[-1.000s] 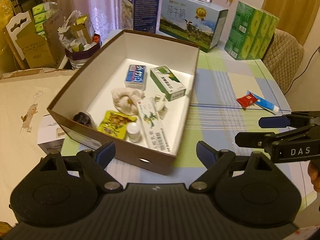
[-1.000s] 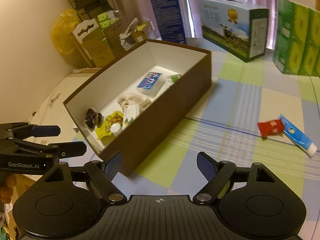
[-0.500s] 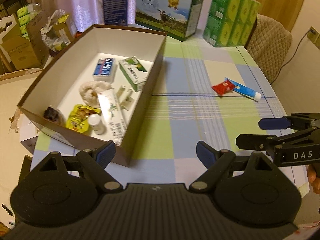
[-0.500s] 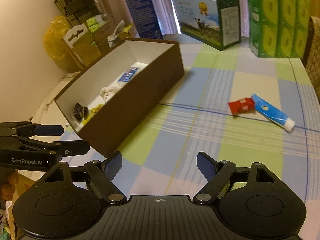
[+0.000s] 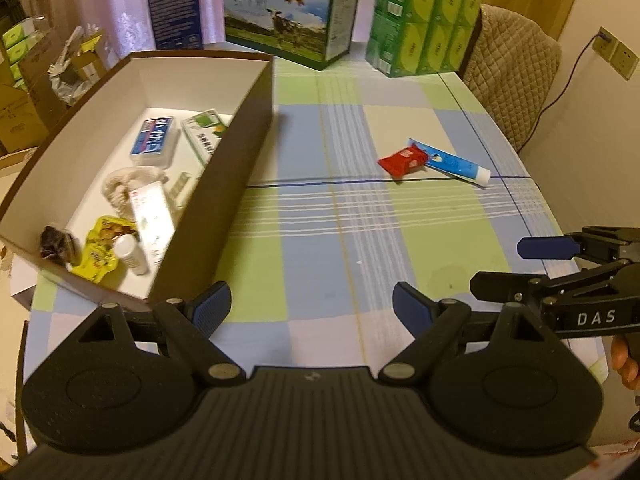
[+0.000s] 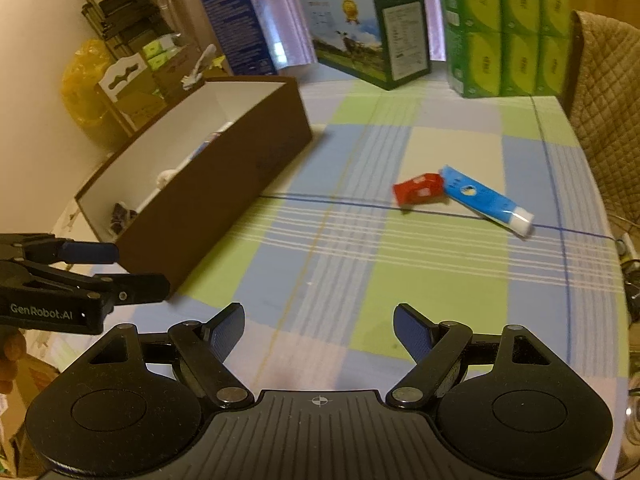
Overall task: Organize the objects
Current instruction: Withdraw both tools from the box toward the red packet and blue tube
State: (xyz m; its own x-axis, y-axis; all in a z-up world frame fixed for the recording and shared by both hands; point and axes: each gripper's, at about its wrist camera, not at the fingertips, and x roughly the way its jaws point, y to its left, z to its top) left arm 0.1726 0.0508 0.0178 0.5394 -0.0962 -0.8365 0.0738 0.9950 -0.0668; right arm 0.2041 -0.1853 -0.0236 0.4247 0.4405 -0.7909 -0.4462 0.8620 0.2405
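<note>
Left wrist view: brown box [image 5: 224, 184] with yellow packet [image 5: 100, 254], white bottle [image 5: 130, 254]; both grippers' fingers apart, empty.

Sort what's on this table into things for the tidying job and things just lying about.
For the job: brown box, red packet, blue tube, both loose on the tablecloth.

Lying about: milk carton, green tissue packs, tall blue box, quilted chair.

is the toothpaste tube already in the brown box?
No. The blue toothpaste tube lies on the checked tablecloth beside the red packet, well clear of the brown box.
</note>
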